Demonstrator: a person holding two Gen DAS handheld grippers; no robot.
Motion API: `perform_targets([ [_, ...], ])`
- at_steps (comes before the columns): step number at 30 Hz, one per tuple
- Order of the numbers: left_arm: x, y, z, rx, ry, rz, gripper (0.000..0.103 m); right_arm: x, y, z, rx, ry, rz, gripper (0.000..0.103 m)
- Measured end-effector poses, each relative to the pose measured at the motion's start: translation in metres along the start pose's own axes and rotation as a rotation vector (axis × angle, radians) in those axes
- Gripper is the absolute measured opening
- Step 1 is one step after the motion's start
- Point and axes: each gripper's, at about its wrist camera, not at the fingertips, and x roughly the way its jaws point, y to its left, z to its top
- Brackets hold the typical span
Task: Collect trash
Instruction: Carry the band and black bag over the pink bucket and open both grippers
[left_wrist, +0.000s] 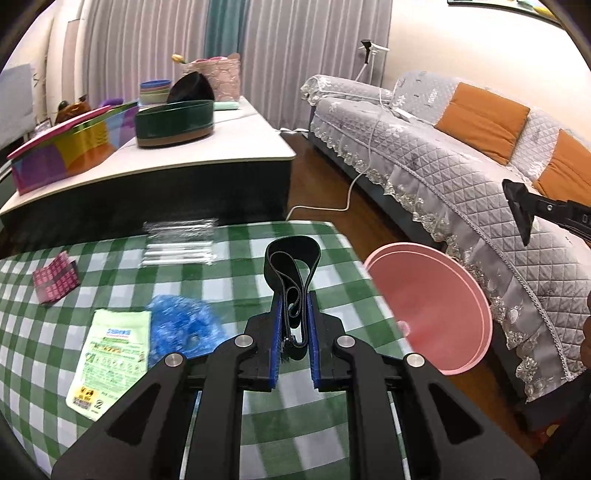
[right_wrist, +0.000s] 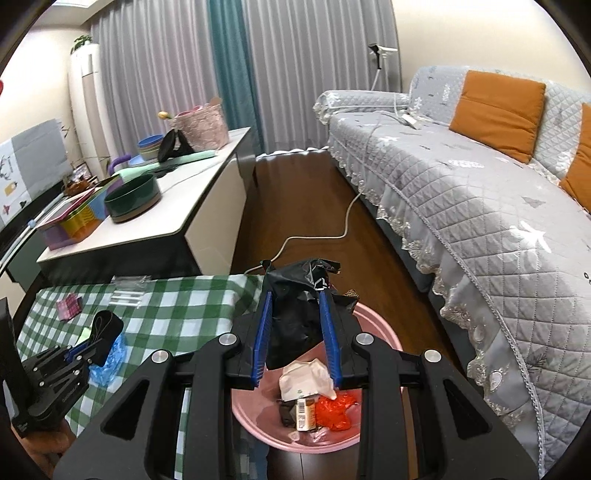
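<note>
Pink bin (right_wrist: 373, 332): on the floor beside the checked table (right_wrist: 177, 306); inside lie a crumpled white wrapper (right_wrist: 306, 376), a small carton (right_wrist: 304, 410), red plastic (right_wrist: 334, 410)
My right claw (right_wrist: 295, 332): pads pressed on a black bag (right_wrist: 295, 317) above the bin
My left claw (left_wrist: 293, 325): narrow, pinching a looped black strap (left_wrist: 291, 266) over the table
Table trash: green pouch (left_wrist: 110, 354), blue plastic (left_wrist: 181, 325), pink packet (left_wrist: 55, 277), clear wrappers (left_wrist: 179, 240)
Hard to see: bin's far rim, hidden behind the bag

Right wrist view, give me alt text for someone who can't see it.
The right gripper holds a crumpled black plastic bag over a pink bin that already contains wrappers and paper. To its left, the left gripper holds a black strap above a green checked table.
</note>
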Motion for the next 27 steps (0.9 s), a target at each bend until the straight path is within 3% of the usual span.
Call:
perform_targets([
  [10,0.008,-0.027,0.015,0.032,-0.004,-0.035,0.012,0.004,-0.026,0.011,0.067,-0.002,-0.030,0.027],
  [27,0.024,-0.063,0.027,0.075,0.010,-0.088,0.012,0.010,-0.036,0.016,0.089,0.000,-0.042,0.027],
])
